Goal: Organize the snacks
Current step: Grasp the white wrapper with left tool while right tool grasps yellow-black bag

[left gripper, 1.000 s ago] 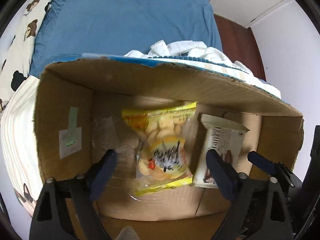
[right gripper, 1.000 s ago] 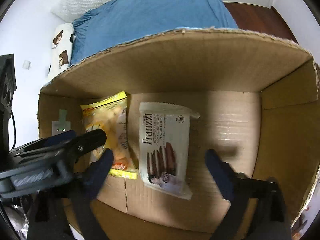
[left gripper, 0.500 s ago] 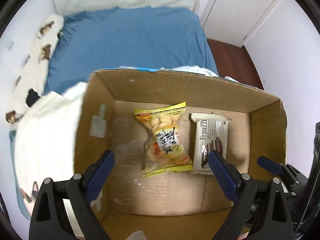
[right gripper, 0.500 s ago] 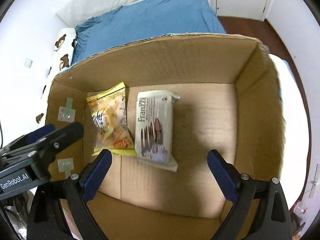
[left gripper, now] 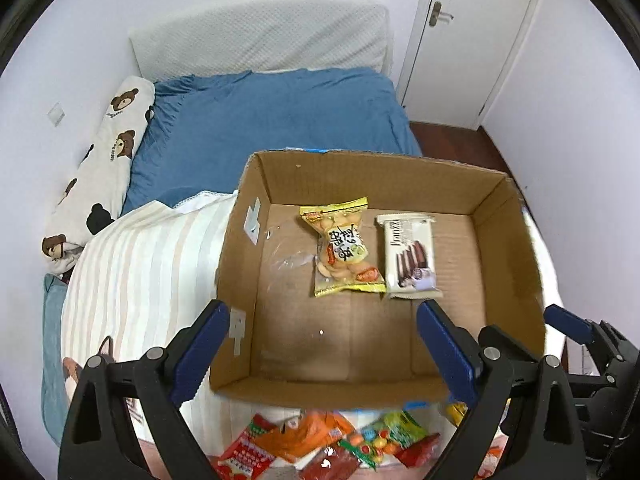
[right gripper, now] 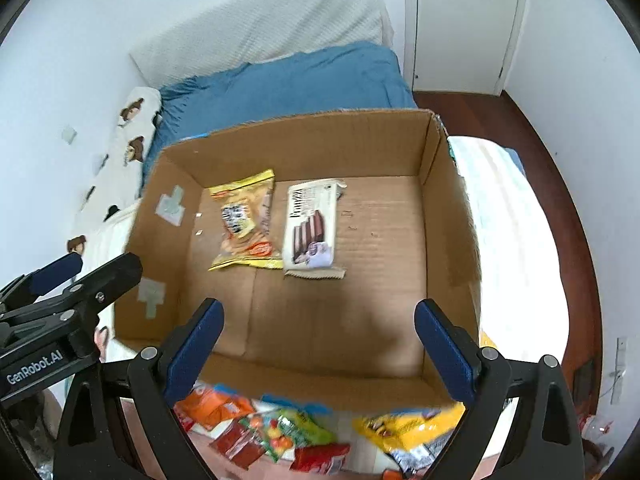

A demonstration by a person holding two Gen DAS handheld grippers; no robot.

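**Partly complete: two packets boxed, loose pile remaining**

Currently, in the left wrist view, the cardboard box (left gripper: 512, 216) fills the centre of the frame. Two snacks lie flat on its floor, side by side and just touching: the yellow cracker packet (left gripper: 344, 252) and, to its right, the white biscuit packet (left gripper: 410, 258). The rest of the floor is bare. The left gripper (left gripper: 324, 354) stands at lower centre, jaws wide apart, nothing between them; its jaws have just been opening. Along the bottom edge, outside the box, lies the loose snack pile (left gripper: 328, 444).

In the right wrist view, the same two packets lie at upper centre of the box floor. The right gripper (right gripper: 318, 348) is spread wide and holds nothing. The loose pile, red, orange, green and yellow packets, occupies the bottom edge.

Judgement: sorting is at an early stage; most packets remain unboxed.
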